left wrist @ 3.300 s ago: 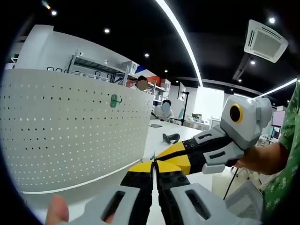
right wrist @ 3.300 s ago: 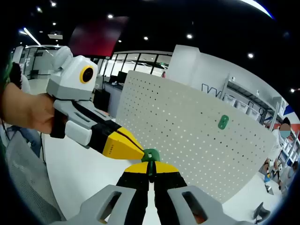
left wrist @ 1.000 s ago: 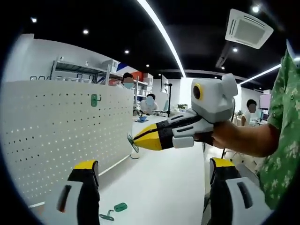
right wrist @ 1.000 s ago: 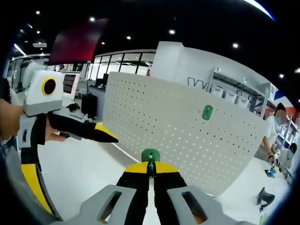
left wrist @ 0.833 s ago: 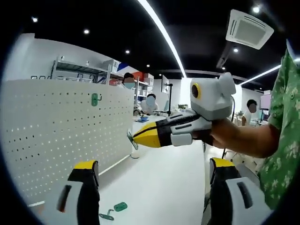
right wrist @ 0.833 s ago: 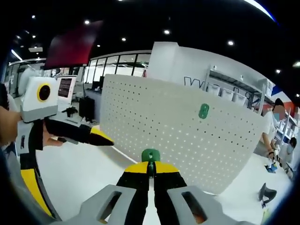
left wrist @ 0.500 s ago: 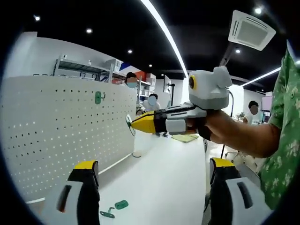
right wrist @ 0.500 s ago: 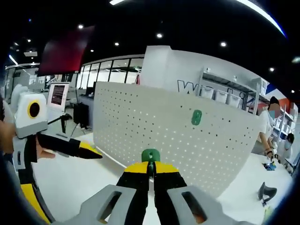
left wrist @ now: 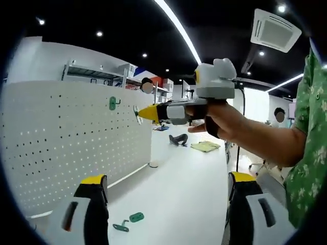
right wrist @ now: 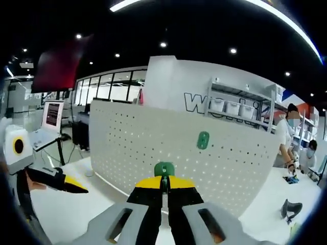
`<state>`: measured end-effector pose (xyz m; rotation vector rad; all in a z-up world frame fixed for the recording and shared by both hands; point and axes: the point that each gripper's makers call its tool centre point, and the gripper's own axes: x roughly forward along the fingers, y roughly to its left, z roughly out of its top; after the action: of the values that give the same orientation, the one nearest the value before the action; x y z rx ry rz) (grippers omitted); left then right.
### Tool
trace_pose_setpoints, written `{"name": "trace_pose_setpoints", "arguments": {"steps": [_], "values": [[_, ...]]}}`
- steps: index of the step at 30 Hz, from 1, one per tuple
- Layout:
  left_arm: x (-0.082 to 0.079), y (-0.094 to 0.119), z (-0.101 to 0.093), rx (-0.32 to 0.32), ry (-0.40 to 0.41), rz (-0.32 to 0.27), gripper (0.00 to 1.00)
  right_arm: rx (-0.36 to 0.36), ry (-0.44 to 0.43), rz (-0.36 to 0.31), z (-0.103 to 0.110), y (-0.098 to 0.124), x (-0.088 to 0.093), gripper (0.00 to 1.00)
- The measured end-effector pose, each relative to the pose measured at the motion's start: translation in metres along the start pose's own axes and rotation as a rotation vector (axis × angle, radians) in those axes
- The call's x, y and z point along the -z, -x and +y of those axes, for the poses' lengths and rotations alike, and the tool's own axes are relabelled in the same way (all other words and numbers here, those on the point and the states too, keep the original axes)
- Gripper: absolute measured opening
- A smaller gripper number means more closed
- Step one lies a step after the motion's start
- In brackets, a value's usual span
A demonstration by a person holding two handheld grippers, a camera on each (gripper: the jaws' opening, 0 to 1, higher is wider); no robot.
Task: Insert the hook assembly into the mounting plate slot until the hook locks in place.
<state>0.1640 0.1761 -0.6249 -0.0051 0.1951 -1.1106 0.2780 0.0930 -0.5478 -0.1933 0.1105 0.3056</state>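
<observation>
Clearly the coming move turns on the gap between the green hook (right wrist: 164, 169) and the white pegboard (right wrist: 153, 148): the right tongs (right wrist: 164, 185) are pressed together on the hook, whose round head points straight ahead at the board's perforated face, near but apart from it. In the left gripper view the right tongs (left wrist: 137, 114) sit just beside the mounted hook (left wrist: 113, 103) already on the board. The left tongs (left wrist: 162, 191) stand spread and empty above the counter (left wrist: 179, 194), where a spare hook (left wrist: 128, 223) lies, so I judge the right hand nearer.
</observation>
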Motion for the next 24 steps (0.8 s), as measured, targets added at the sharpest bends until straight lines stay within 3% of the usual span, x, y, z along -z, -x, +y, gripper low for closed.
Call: {"name": "trace_pose_setpoints", "arguments": {"steps": [13,24], "values": [[0.011,0.006,0.003,-0.017,0.031,0.008,0.99,0.128,-0.025,-0.061,-0.059,-0.022,-0.028,0.01],[0.012,0.007,0.007,-0.025,0.047,0.003,0.98,0.191,-0.047,-0.089,-0.092,-0.039,-0.04,0.01]]}}
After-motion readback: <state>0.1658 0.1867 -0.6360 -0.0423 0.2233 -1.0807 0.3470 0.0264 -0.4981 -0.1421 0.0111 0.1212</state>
